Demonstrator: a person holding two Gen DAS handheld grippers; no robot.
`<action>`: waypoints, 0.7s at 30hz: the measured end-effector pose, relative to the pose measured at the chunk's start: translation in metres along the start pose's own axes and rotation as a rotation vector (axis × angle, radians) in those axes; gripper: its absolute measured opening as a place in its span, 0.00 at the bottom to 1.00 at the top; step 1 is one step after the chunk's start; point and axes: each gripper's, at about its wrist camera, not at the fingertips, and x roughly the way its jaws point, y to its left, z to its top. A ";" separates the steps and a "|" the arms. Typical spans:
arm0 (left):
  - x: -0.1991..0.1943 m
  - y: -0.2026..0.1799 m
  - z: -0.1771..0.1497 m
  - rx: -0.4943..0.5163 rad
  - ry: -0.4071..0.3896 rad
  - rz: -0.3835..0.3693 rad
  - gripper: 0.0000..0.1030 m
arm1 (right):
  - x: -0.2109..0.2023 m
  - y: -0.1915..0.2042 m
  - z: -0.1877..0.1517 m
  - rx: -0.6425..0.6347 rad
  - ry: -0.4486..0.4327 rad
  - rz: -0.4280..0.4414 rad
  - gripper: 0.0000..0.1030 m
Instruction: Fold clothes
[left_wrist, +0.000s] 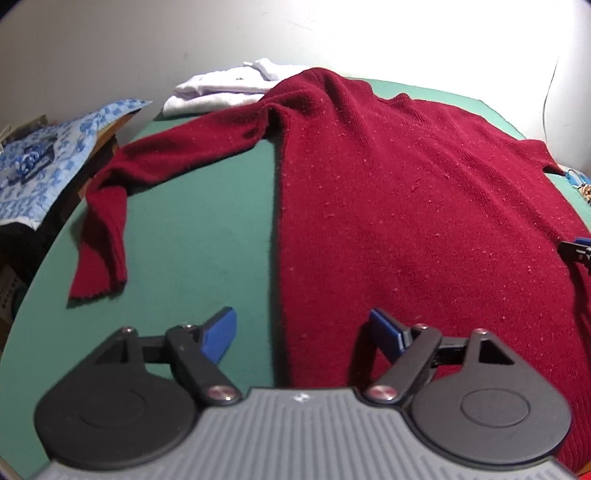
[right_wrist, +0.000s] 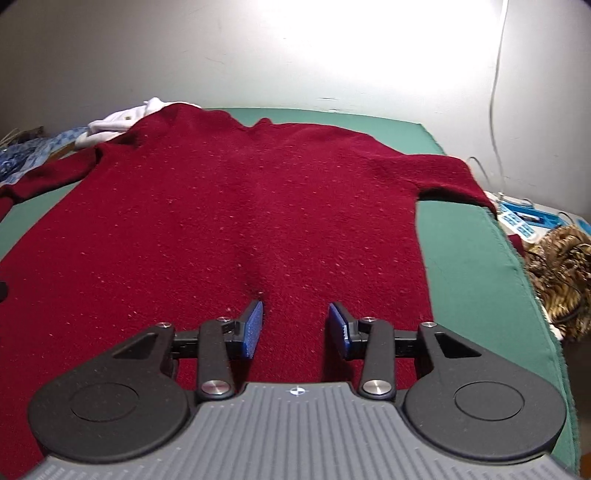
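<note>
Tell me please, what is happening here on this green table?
A person is starting to fold a dark red sweater that lies spread flat on the green table. The left hand-held gripper hovers open at the sweater's side edge near the hem. The right hand-held gripper is open over the lower middle of the sweater, with nothing pinched between its pads. One sleeve lies stretched out on the table, not yet folded in. Some white clothes sit at the far edge.
</note>
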 end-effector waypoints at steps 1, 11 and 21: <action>-0.003 0.003 0.000 -0.002 -0.005 -0.018 0.75 | 0.000 0.002 -0.002 0.002 -0.007 -0.013 0.40; -0.011 0.007 -0.009 0.093 0.011 -0.102 0.84 | 0.001 0.006 -0.008 0.056 -0.049 -0.089 0.55; -0.015 -0.020 -0.017 0.104 0.032 -0.048 0.89 | 0.004 -0.002 -0.006 0.104 -0.032 -0.047 0.91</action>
